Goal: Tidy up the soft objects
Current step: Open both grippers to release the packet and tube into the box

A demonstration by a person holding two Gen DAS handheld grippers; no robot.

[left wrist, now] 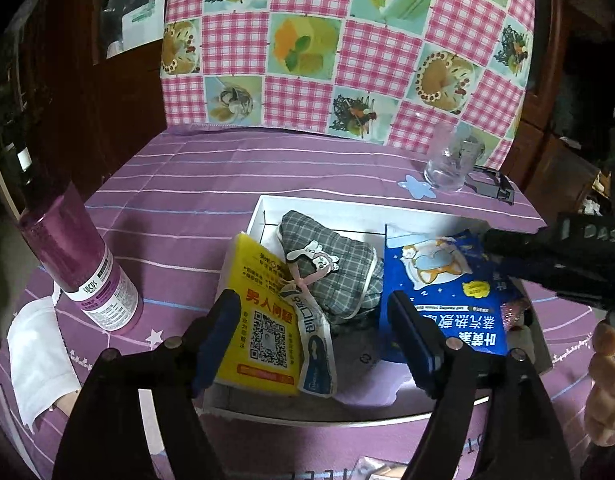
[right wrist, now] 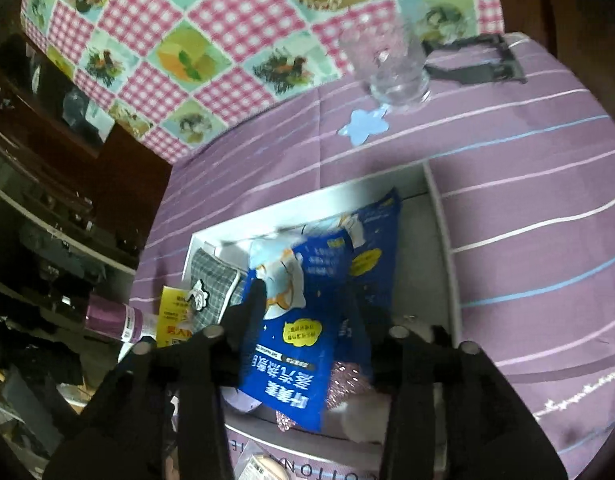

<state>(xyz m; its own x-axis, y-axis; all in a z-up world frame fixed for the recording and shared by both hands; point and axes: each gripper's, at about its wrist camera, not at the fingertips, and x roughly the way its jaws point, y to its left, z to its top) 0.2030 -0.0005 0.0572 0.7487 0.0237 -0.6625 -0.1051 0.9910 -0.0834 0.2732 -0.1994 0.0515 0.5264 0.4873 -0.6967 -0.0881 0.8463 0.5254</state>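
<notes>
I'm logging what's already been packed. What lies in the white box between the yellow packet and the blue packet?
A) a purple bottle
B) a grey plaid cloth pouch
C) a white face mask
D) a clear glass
B: the grey plaid pouch sits inside the white box, between the yellow packet and the blue packet.

Lying crowded in shallow white cardboard box (left wrist: 267,210): yellow printed tissue pack (left wrist: 259,332) leaning left, grey plaid fabric pouch (left wrist: 331,276) centre, blue glossy sachet (left wrist: 447,300) right.
</notes>
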